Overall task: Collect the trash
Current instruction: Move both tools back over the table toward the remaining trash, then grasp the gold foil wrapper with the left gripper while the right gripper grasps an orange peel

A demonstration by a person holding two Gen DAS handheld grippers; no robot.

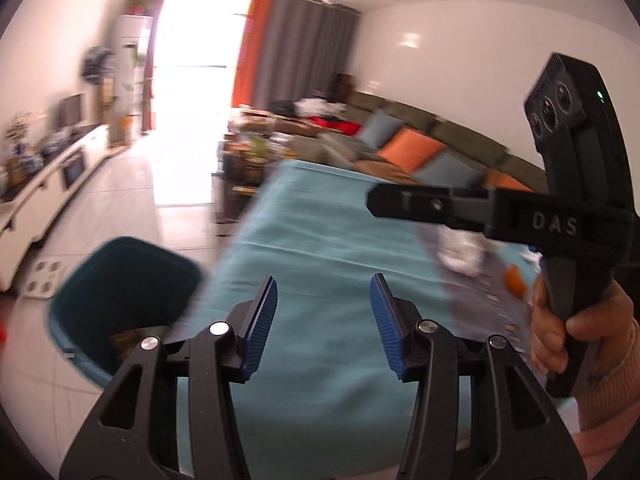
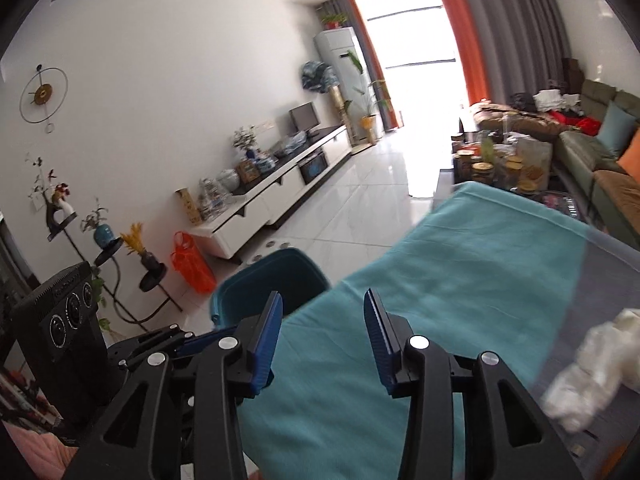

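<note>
My left gripper (image 1: 323, 300) is open and empty above the teal tablecloth (image 1: 320, 248). A teal trash bin (image 1: 120, 300) stands on the floor to its left, with some brown trash inside. My right gripper (image 2: 323, 312) is open and empty over the same cloth (image 2: 460, 280), with the bin (image 2: 272, 280) ahead on its left. Crumpled white paper (image 2: 592, 372) lies on the table at the right; it also shows in the left wrist view (image 1: 460, 252), next to an orange scrap (image 1: 514, 280). The right gripper's body (image 1: 560, 208) shows at the right of the left wrist view.
A white TV cabinet (image 2: 280, 192) runs along the left wall. A cluttered coffee table (image 2: 504, 168) and a green sofa (image 2: 600, 152) stand beyond the table. An orange plastic bag (image 2: 190, 260) sits on the floor by plant stands (image 2: 152, 276).
</note>
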